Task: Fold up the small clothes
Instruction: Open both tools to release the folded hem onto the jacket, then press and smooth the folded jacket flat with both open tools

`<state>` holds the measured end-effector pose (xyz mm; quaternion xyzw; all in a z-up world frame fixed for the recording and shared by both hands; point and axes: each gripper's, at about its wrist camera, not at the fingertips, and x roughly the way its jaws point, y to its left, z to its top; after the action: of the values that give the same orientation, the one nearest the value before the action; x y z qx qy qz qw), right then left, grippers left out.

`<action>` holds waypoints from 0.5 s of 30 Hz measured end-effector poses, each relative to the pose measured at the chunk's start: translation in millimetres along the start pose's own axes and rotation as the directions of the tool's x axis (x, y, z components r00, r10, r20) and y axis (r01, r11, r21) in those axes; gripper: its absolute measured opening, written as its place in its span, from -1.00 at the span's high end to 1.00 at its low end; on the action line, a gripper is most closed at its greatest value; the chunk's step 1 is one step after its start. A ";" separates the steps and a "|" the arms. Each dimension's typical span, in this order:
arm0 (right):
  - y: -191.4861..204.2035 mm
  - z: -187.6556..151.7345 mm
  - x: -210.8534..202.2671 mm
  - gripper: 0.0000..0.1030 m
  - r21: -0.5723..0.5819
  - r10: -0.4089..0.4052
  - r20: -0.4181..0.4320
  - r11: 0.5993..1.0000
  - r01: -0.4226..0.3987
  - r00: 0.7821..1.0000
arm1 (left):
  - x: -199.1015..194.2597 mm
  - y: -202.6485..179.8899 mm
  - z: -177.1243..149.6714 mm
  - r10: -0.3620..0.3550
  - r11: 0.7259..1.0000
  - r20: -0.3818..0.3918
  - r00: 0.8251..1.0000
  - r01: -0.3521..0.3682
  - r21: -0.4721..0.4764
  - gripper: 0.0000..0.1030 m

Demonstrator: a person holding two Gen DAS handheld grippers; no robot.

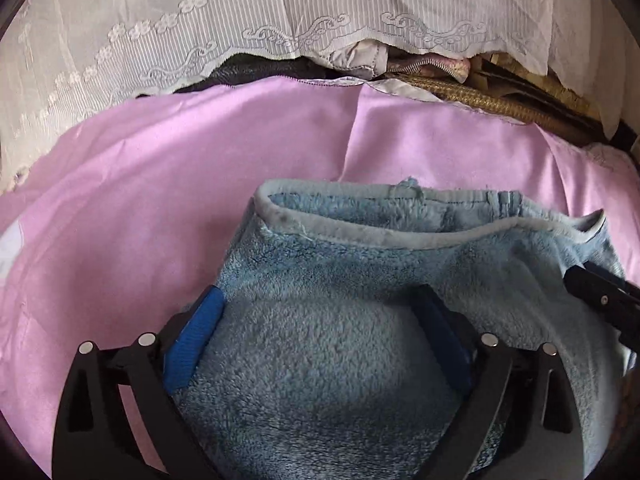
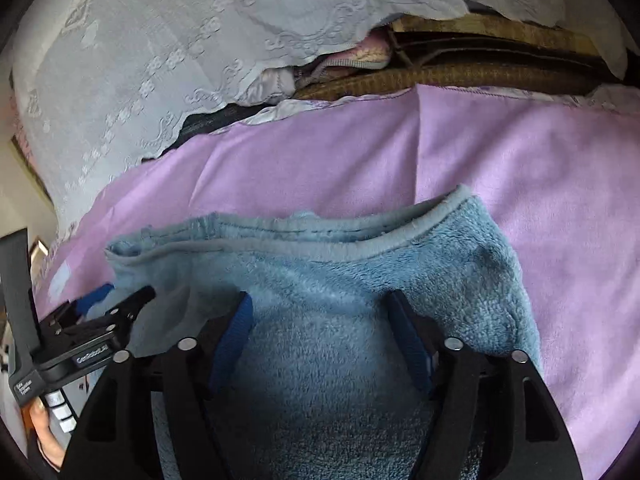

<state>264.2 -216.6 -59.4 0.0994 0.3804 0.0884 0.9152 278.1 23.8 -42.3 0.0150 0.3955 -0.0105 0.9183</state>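
Observation:
A light blue fleece garment (image 1: 328, 264) lies folded on a pink cloth (image 1: 140, 208), its hemmed edge on the far side. My left gripper (image 1: 320, 308) is open over the garment's near left part. Its blue pads stand wide apart with fleece bulging between them, and neither pad presses on it. In the right wrist view the same garment (image 2: 360, 272) lies under my right gripper (image 2: 322, 308), which is also open, with fleece between its spread pads. My left gripper (image 2: 120, 296) shows at the garment's left corner, a hand (image 2: 48, 444) behind it.
The pink cloth (image 2: 540, 200) spreads out on all sides of the garment. Behind it hangs a white lace cloth (image 1: 200, 20). Under its edge I see bundled fabrics (image 1: 424, 64) and a brown woven mat (image 1: 500, 100).

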 end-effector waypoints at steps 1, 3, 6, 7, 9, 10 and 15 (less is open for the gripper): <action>4.5 -1.5 0.3 -0.57 -0.035 -0.006 -0.004 0.999 0.006 1.000 | -0.5 0.3 -0.1 0.003 1.000 0.002 1.000 -0.003 0.002 -0.82; 10.3 -3.0 -0.9 -0.62 -0.067 -0.012 -0.010 0.998 0.011 1.000 | -3.4 2.5 1.1 -0.011 1.000 0.001 1.000 0.011 -0.006 -0.82; 11.4 -6.3 -8.5 -0.62 -0.072 -0.006 0.014 0.997 0.007 1.000 | -18.2 3.4 -1.4 -0.041 0.999 0.041 0.998 0.041 -0.002 -0.82; 10.8 -7.2 -12.8 -0.62 -0.067 -0.005 0.033 0.998 0.008 0.999 | -26.4 2.1 -3.7 -0.045 0.999 0.063 0.997 0.044 0.019 -0.82; 11.8 -10.3 -26.2 -0.64 -0.060 -0.030 0.097 0.998 0.035 0.995 | -37.5 -2.4 -7.5 -0.046 0.998 0.099 0.994 0.040 0.057 -0.82; 13.0 -11.9 -34.2 -0.70 -0.050 -0.050 0.135 0.997 0.057 0.990 | -42.6 -4.8 -9.2 -0.045 0.997 0.118 0.992 0.037 0.073 -0.84; 15.7 -27.4 -68.9 -0.82 0.001 -0.063 0.258 0.998 0.065 0.964 | -60.1 -14.3 -24.9 -0.083 0.991 0.140 0.987 0.067 0.116 -0.86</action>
<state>195.4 -214.6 -27.6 0.0942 0.2610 0.0465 0.9596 218.3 10.9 -15.9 0.0501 0.3269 -0.0680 0.9413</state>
